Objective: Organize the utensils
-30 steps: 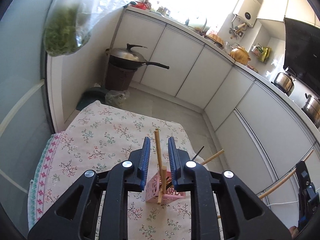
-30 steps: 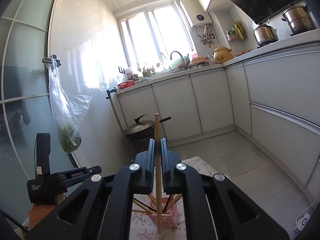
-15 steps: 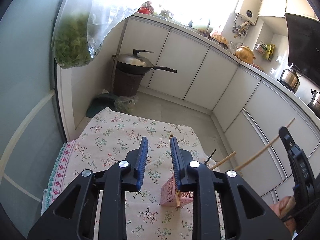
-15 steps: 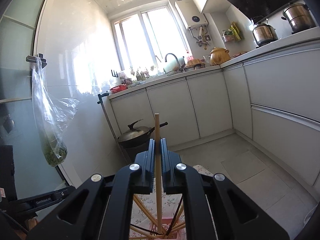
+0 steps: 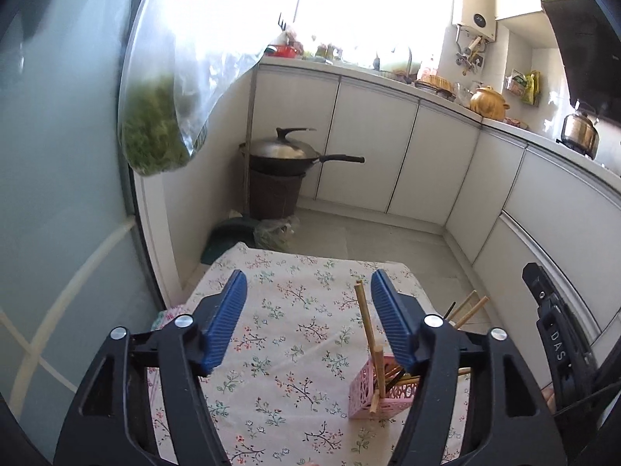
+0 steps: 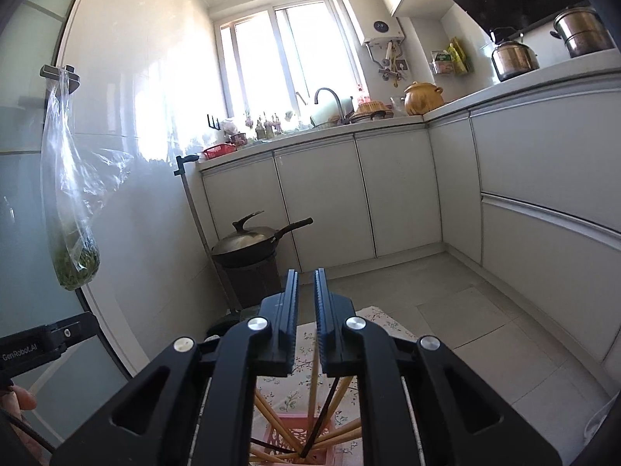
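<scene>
A pink perforated holder (image 5: 366,390) stands on the floral tablecloth (image 5: 287,310), with several wooden chopsticks (image 5: 368,334) and a black one leaning in it. My left gripper (image 5: 308,295) is wide open and empty, above and left of the holder. My right gripper (image 6: 306,295) hovers directly over the holder (image 6: 289,425), its jaws slightly apart with nothing between them; the chopsticks (image 6: 312,384) stand below them. The right gripper's body also shows at the edge of the left wrist view (image 5: 551,334).
A wok with lid (image 5: 289,151) sits on a dark bucket by the white cabinets (image 5: 407,155). A plastic bag of greens (image 5: 159,132) hangs on the glass door at left. The tiled floor (image 5: 368,237) lies beyond the table's far edge.
My left gripper let go of a chopstick into the holder, then opened wide and drew back. My right gripper released its chopstick, which dropped down into the holder.
</scene>
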Action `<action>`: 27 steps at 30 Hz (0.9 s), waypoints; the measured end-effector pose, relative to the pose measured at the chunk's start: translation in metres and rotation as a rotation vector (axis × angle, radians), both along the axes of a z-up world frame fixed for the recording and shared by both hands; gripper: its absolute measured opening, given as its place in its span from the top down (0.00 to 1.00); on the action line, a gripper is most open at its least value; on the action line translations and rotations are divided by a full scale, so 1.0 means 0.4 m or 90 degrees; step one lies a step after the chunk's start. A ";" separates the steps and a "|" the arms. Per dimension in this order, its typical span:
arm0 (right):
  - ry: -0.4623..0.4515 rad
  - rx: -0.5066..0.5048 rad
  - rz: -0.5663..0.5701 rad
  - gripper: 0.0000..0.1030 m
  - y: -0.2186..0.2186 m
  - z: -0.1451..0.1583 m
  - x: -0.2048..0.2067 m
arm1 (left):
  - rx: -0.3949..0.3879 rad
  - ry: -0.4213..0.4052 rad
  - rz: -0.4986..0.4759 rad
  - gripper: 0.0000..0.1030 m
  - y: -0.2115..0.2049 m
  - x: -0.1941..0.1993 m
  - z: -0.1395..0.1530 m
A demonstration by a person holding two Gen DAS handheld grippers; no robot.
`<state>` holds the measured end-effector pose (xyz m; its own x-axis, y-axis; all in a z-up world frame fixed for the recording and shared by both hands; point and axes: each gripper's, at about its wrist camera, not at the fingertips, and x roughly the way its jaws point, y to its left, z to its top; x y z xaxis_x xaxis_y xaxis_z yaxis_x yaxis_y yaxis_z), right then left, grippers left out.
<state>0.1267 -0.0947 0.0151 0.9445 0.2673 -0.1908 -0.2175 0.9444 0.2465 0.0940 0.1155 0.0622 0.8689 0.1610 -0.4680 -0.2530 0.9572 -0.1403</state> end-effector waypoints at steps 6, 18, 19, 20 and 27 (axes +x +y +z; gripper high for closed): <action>0.015 -0.035 -0.009 0.70 -0.033 0.022 -0.070 | 0.069 -0.033 0.000 0.09 -0.076 -0.062 0.034; 0.029 -0.077 -0.043 0.26 -0.136 0.040 -0.316 | 0.086 -0.067 -0.025 0.07 -0.168 -0.228 0.015; 0.039 -0.078 -0.049 0.22 -0.146 0.035 -0.338 | 0.086 -0.055 -0.033 0.07 -0.176 -0.235 0.008; 0.047 -0.079 -0.055 0.20 -0.152 0.032 -0.351 | 0.087 -0.039 -0.045 0.07 -0.181 -0.239 0.000; 0.131 -0.082 -0.098 0.06 -0.194 -0.017 -0.427 | 0.075 -0.003 -0.095 0.07 -0.220 -0.313 -0.045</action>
